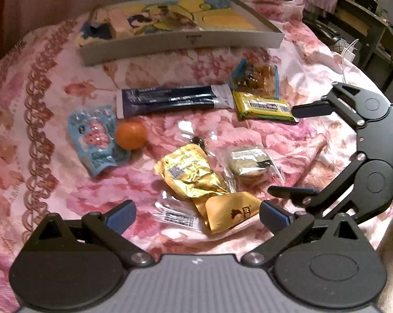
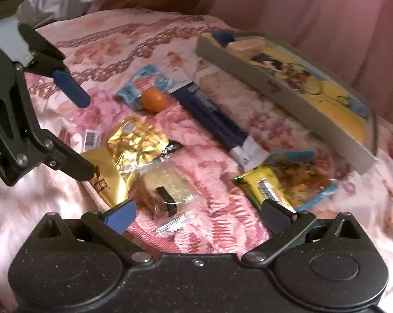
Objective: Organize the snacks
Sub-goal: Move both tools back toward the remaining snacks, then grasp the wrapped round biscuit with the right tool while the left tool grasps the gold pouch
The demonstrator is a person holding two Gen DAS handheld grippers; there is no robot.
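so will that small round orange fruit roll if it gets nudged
Probably: the small round orange fruit is near-spherical and lies on a soft flowered bedspread. It touches the light blue snack pouch, which might check it on that side.

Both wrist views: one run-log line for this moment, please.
left tool open, empty | right tool open, empty | snacks loose on bedspread | tray holds none

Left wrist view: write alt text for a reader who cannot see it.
Both grippers, left and right, are open and empty above snack packets scattered on a pink floral bedspread. A small orange lies among them; a shallow printed box sits behind.
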